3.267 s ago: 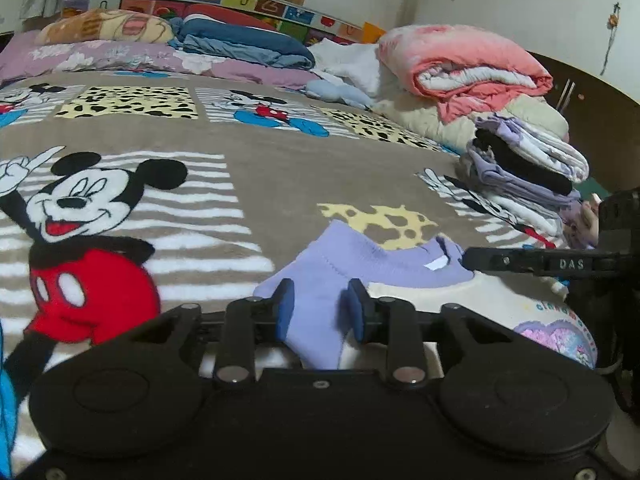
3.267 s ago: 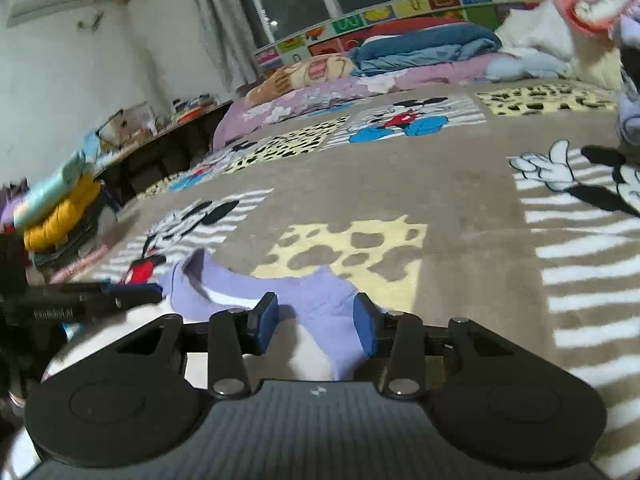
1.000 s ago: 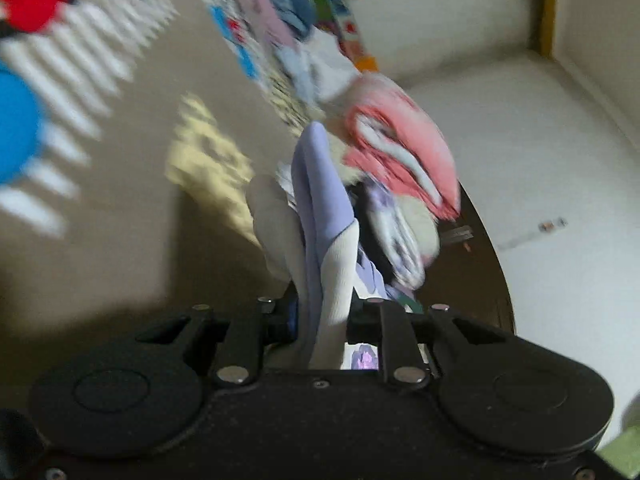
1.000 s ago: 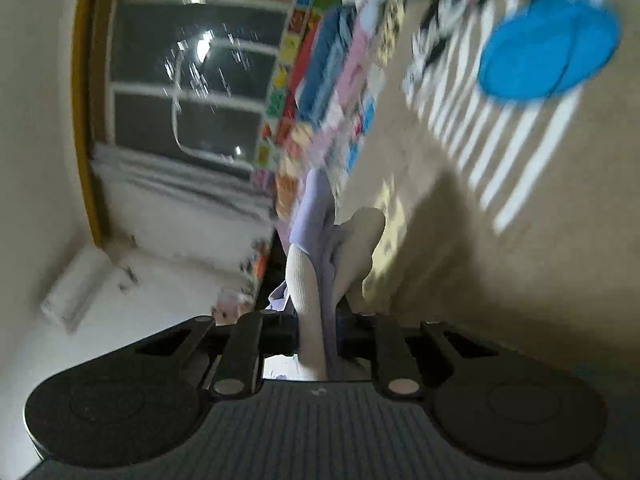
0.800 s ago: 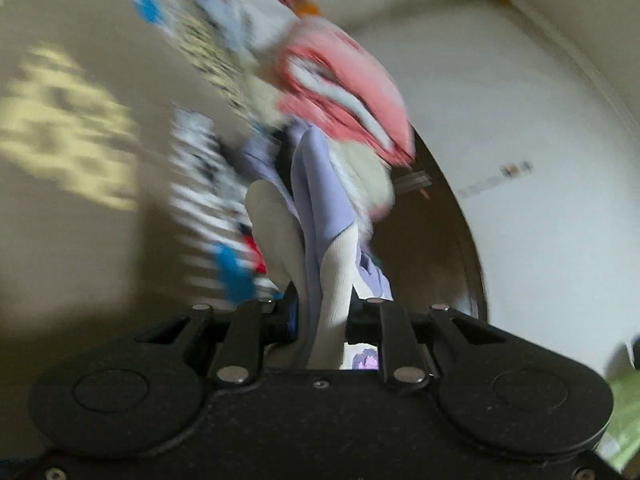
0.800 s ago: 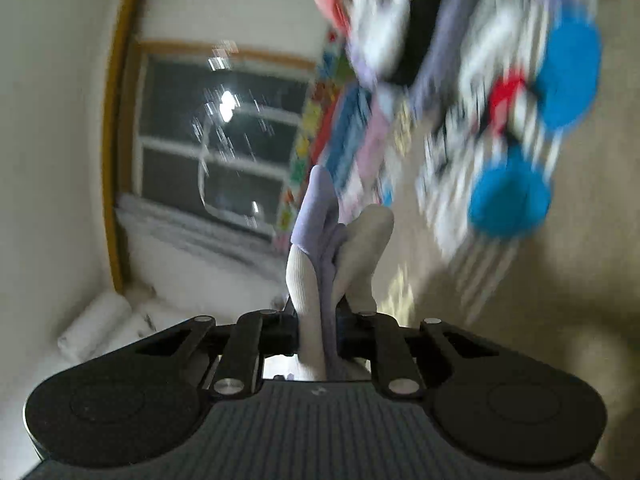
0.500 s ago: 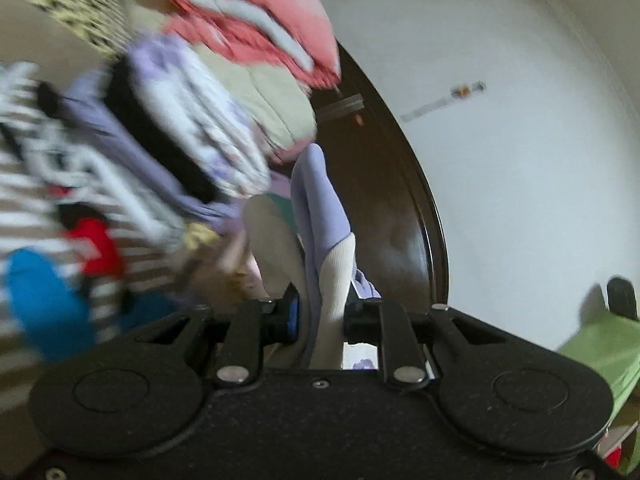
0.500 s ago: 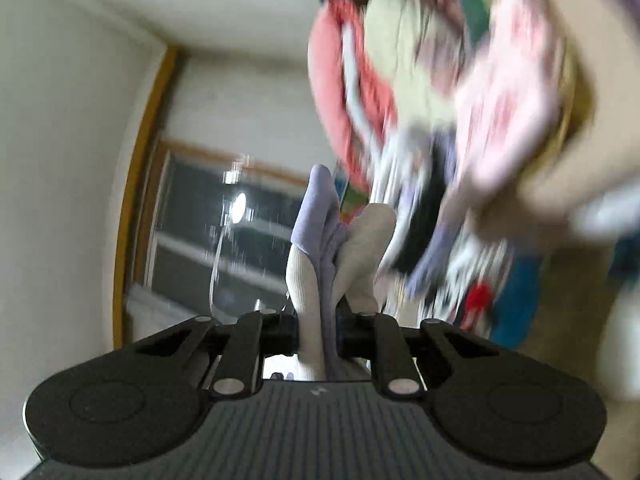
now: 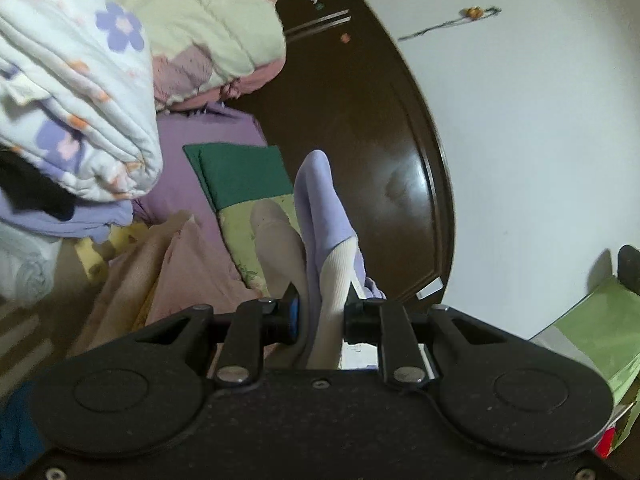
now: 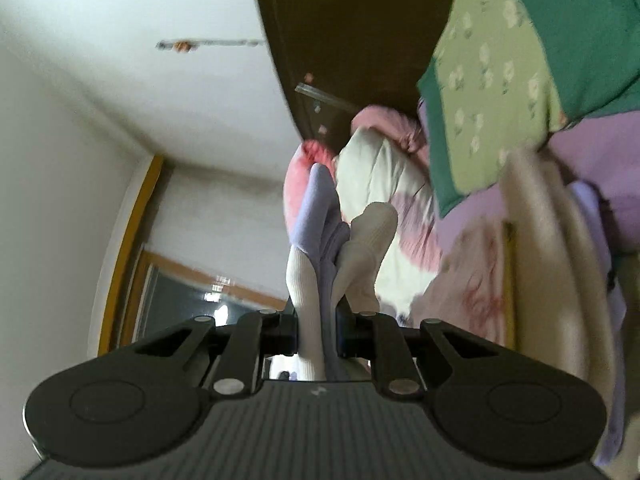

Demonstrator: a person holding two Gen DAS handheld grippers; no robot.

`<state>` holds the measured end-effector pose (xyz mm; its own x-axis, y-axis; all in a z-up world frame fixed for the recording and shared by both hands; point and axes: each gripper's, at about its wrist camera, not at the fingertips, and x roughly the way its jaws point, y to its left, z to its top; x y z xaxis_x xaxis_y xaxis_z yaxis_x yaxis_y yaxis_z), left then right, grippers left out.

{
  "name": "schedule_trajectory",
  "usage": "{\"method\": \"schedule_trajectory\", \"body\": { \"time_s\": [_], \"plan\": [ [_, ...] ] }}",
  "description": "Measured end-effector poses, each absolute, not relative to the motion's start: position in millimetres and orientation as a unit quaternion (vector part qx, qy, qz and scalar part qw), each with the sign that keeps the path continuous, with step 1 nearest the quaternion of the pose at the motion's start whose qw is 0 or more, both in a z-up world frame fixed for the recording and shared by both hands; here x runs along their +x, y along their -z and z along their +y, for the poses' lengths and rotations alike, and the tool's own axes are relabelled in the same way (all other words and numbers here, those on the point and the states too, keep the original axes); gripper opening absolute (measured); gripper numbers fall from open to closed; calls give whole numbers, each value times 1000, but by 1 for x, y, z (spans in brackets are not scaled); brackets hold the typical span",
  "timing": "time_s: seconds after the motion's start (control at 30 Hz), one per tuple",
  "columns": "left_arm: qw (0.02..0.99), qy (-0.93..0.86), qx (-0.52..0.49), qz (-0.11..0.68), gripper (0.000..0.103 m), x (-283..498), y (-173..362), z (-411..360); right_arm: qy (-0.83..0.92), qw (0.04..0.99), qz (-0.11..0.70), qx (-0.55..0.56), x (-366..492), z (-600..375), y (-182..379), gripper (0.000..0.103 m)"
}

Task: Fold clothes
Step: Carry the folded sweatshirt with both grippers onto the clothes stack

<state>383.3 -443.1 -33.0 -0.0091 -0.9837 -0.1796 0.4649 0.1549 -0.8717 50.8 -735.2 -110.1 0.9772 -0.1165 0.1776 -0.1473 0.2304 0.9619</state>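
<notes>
My left gripper (image 9: 320, 316) is shut on a lilac and cream garment (image 9: 320, 216), whose bunched fabric sticks up between the jaws. My right gripper (image 10: 317, 330) is shut on the same lilac and cream garment (image 10: 320, 216), also bunched between its jaws. Both are lifted and tilted toward the side of the bed. A stack of folded clothes (image 9: 76, 92) with a floral white piece on top is close at the left of the left wrist view. Most of the held garment is hidden below the grippers.
A pink and cream quilt pile (image 9: 208, 20) lies behind the stack and also shows in the right wrist view (image 10: 380, 184). A green patterned cloth (image 9: 244, 176) lies on lilac bedding. A dark wooden headboard (image 9: 380, 128) and white wall (image 9: 540, 120) are beyond.
Both grippers closed on the garment, lifted it off the bed, and swung to the right toward the stack of folded clothes and the headboard.
</notes>
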Motion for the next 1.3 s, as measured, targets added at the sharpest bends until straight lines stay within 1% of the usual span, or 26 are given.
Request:
{"method": "schedule_trajectory", "body": {
  "time_s": [0.17,0.2,0.23,0.27,0.3,0.33,0.4,0.43,0.53,0.57,0.63,0.7,0.73,0.77,0.9,1.0,1.03,1.1,1.17,1.27,1.3],
  "plan": [
    [654,537,-274,458,19,396,66,-461,22,764,-104,636,58,-757,134,18],
    [677,517,-244,464,24,396,73,-464,29,762,-101,639,59,-760,139,18],
    [701,497,-216,463,38,395,79,-465,40,760,-89,643,63,-764,149,18],
    [718,486,-203,454,47,392,81,-463,51,757,-77,647,67,-768,160,20],
    [738,482,-191,431,47,386,76,-458,74,759,-48,645,73,-771,169,24],
    [762,477,-175,402,46,376,68,-451,92,768,-30,633,75,-771,170,30],
    [804,465,-142,342,46,358,54,-439,109,798,-36,592,68,-766,159,32],
    [817,466,-133,313,46,346,48,-434,122,815,-42,565,63,-762,150,35],
    [833,486,-122,234,46,310,36,-424,148,883,-64,441,50,-739,114,35],
    [833,495,-115,218,46,299,37,-424,146,902,-72,400,46,-729,103,35],
    [837,504,-89,192,46,279,44,-429,129,940,-61,309,50,-705,84,35],
    [844,498,-29,197,48,268,60,-442,119,968,-19,219,68,-680,76,34],
    [850,489,4,196,50,263,69,-448,124,973,7,192,79,-671,79,34],
    [855,482,19,190,52,260,73,-449,130,975,41,177,89,-665,86,34],
    [860,475,45,181,53,253,69,-446,163,975,79,129,103,-650,108,34],
    [862,471,50,183,55,245,58,-443,182,970,88,138,105,-653,108,45],
    [862,470,50,185,58,244,56,-443,184,968,85,147,101,-653,105,46],
    [862,465,60,192,60,237,50,-440,188,966,85,155,89,-646,98,46],
    [859,462,67,211,70,225,46,-436,190,965,91,153,74,-634,92,47],
    [851,460,62,247,71,215,39,-427,183,962,98,177,52,-622,79,50],
    [846,463,55,259,73,213,37,-425,182,960,103,186,48,-619,74,51]
  ]
}}
